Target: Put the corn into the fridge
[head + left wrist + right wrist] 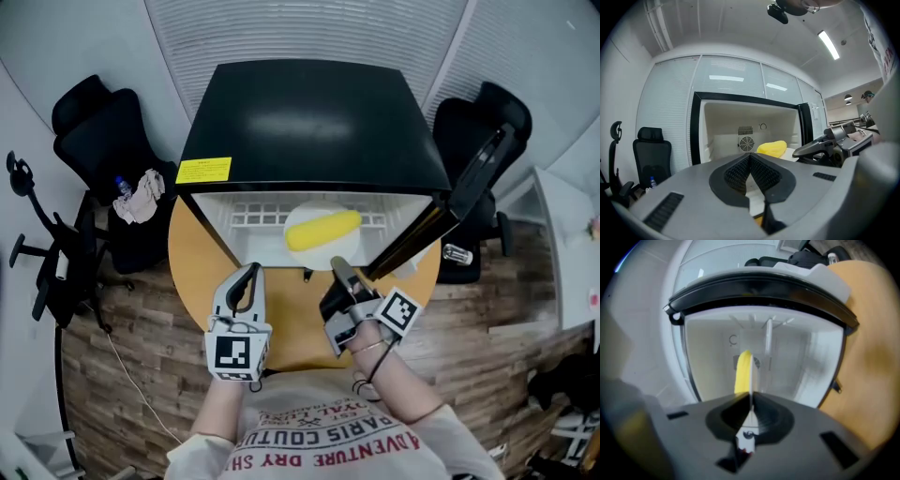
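The yellow corn lies on a white plate inside the small black fridge, whose door stands open to the right. Both grippers hover over the table in front of the fridge opening, a little short of it. My left gripper is shut and empty. My right gripper is also shut with nothing in it. The left gripper view shows the corn deep in the white interior, with the right gripper beside it. In the right gripper view the corn sits straight ahead.
The fridge stands on a round wooden table. Black office chairs flank it at the left and the right. A cloth lies on the left chair. A small clear object sits by the door.
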The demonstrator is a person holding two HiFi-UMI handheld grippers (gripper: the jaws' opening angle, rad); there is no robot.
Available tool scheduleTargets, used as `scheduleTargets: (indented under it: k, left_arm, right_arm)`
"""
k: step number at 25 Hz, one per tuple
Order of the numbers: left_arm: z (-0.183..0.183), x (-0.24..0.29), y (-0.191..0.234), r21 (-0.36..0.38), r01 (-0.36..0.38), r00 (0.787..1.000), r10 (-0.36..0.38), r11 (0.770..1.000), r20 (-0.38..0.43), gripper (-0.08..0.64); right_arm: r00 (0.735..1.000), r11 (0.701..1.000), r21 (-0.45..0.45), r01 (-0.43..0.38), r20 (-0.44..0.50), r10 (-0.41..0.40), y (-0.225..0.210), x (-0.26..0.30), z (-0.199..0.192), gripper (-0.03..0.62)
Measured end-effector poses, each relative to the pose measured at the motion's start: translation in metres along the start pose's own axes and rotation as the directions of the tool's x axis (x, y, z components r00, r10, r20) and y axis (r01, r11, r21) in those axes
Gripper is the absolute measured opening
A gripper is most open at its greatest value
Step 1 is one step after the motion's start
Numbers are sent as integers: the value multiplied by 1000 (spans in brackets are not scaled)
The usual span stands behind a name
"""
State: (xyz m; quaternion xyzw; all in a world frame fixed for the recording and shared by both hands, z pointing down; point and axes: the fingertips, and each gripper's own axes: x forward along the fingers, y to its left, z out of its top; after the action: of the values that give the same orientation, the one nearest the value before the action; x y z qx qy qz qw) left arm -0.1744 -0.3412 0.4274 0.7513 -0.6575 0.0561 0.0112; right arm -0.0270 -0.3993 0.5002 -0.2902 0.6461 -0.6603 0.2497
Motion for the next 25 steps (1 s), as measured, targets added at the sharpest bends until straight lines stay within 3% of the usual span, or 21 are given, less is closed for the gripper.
scheduleTargets:
  k: [9,21,25]
  left_arm:
    - [-14,27,12,-13,66,997,-66,998,-30,29]
    - [-27,45,24,-51,88,994,-91,995,-68,29]
    - [-26,48,30,-22,86,994,-88,996,-64,29]
  right_arm:
    - [995,999,44,28,96,-32,-18,27,14,43]
    - [992,995,89,51,108,-61,-22,62,14,43]
    - [992,993,105,55,110,-67,-20,73,13,43]
